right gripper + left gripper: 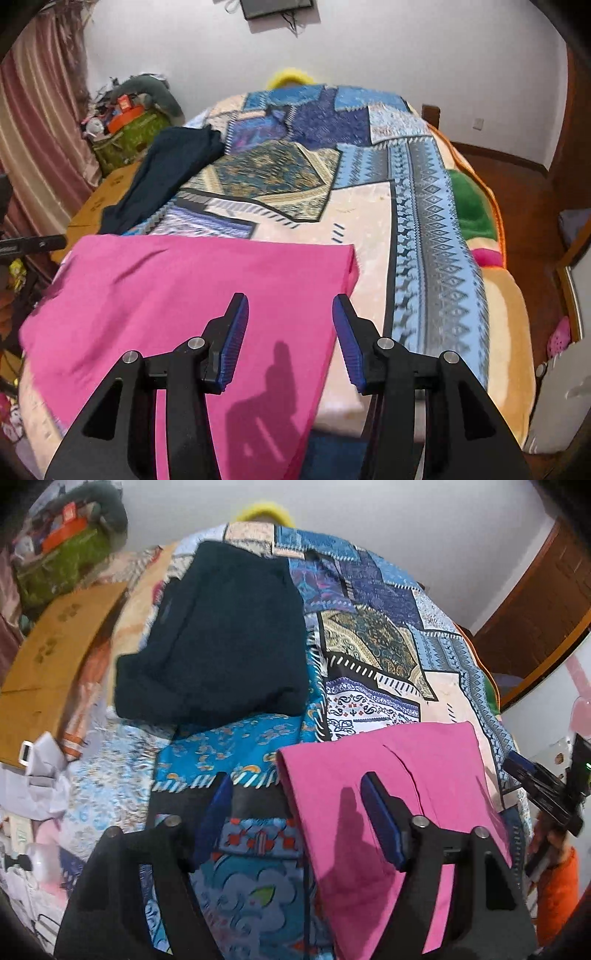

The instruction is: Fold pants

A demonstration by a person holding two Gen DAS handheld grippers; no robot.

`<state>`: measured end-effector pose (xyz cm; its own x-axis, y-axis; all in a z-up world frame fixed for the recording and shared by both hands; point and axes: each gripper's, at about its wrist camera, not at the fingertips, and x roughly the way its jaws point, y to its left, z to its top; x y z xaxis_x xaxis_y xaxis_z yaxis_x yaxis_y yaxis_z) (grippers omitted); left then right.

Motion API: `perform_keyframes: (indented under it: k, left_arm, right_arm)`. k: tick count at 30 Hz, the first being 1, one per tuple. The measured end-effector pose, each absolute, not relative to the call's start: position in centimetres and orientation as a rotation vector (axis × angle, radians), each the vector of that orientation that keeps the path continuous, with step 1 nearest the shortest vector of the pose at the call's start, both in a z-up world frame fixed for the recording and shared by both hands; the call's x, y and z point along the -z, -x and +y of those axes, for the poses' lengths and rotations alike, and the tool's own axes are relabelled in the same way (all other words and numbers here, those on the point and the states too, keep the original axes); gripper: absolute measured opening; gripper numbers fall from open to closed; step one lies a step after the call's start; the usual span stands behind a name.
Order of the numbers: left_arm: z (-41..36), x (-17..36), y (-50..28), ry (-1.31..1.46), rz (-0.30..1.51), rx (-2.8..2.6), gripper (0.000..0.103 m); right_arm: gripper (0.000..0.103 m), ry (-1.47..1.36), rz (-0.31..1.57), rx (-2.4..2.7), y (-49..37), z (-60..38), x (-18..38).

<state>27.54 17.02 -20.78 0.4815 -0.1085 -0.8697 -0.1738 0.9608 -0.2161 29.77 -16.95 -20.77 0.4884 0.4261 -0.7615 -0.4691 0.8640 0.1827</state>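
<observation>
Pink pants (388, 812) lie flat on the patterned bedspread (369, 646), near the bed's front edge; they also show in the right wrist view (184, 295). My left gripper (295, 786) is open and empty, hovering over the pants' left edge, its right finger above the pink cloth. My right gripper (290, 306) is open and empty, above the pants' right part. The other gripper shows at the right edge of the left wrist view (546, 786).
Folded dark navy pants (221, 635) lie at the bed's left side, also in the right wrist view (166, 177). A cardboard box (44, 672) and a green bag of clutter (129, 133) stand left of the bed. Wooden floor (528, 221) lies to the right.
</observation>
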Motion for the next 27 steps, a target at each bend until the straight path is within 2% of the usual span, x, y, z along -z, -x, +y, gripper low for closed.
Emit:
perform_keyframes:
  k: [3,9,11,12,13,16,22,24,25,27]
  left_arm:
    - [16.6,22.1,-28.9,0.279,1.125,-0.029,0.053]
    - [16.5,23.5,-30.1,0.341,1.15,0.019,0.04]
    - [16.4,23.7,-30.2,0.331,1.153,0.006,0.026]
    - [16.5,23.7,-30.2,0.319,1.151,-0.009,0.019]
    - [16.5,23.6,-30.1,0.315,1.145,-0.009,0.017]
    - [16.5,23.5,-29.7,0.289,1.123,-0.024,0.01]
    - [17.0,23.7,-28.6,0.278,1.108,-0.108,0.008]
    - [17.4,24.1,-28.3,0.21,1.122,-0.214,0.001]
    - [17.9,24.6,-28.1,0.196,1.138,-0.245,0.001]
    - [19.7,26.1,-27.6,0.306,1.204,-0.206,0.001]
  right_arm:
    - [0.044,0.046,0.964,-0.523,-32.6,-16.8,22.6]
    - [0.044,0.007,1.047,-0.5,-36.5,-16.4,25.4]
    - [0.043,0.02,1.068,-0.505,-37.3,-16.0,26.0]
    - [0.041,0.027,1.085,-0.529,-37.5,-15.7,26.3]
    - [0.033,0.045,1.092,-0.538,-37.6,-15.4,26.5]
    - [0.014,0.135,1.096,-0.512,-37.5,-14.7,27.1]
    - [0.008,0.185,1.088,-0.49,-37.0,-14.6,27.6]
    - [0.007,0.206,1.082,-0.476,-36.8,-14.4,27.9]
    - [0.007,0.224,1.078,-0.466,-36.7,-14.2,28.0]
    - [0.007,0.246,1.074,-0.449,-36.5,-13.9,27.9]
